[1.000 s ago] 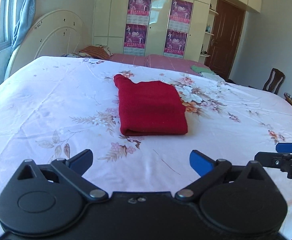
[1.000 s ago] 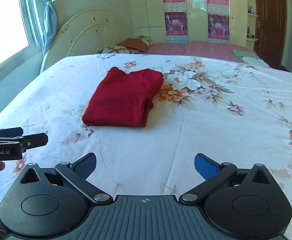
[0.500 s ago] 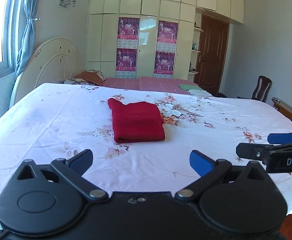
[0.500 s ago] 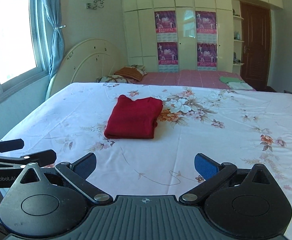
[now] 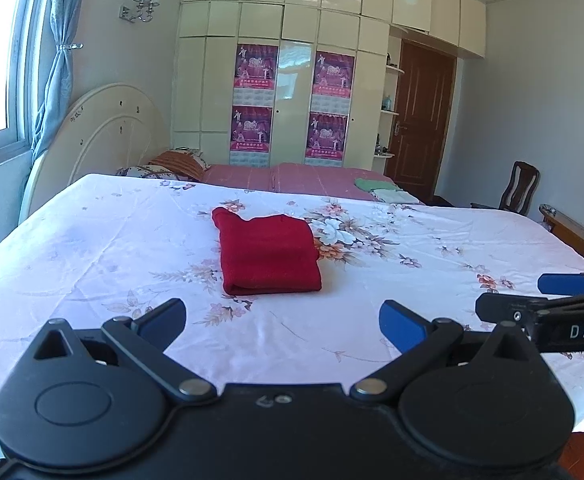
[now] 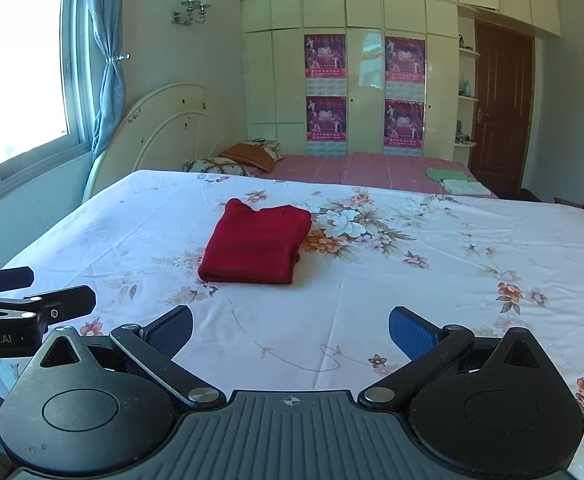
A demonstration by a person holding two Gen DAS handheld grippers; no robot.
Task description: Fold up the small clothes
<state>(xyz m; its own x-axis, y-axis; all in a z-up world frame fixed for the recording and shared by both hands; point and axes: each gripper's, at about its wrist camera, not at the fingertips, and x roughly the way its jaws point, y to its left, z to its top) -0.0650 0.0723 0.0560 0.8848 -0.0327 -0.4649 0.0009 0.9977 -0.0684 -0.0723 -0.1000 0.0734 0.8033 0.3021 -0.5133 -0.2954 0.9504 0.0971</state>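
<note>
Red garment [image 5: 267,254], folded into a compact rectangle, mid-bed on floral sheet [image 5: 91,248]. Left gripper [image 5: 281,320] and right gripper [image 6: 289,328]: fingers spread wide, empty, well short of the cloth. Risk: any further nudge or snag likely unsettling loose folded layers.

From my left wrist view, I read white letters "DAS" on the right gripper [image 5: 540,296] body, cut off by the frame edge. From my right wrist view, I read "Robot.AI" on the left gripper [image 6: 47,290] body (leading characters are cropped). The wardrobe posters [image 6: 366,92] carry print too small to read.
</note>
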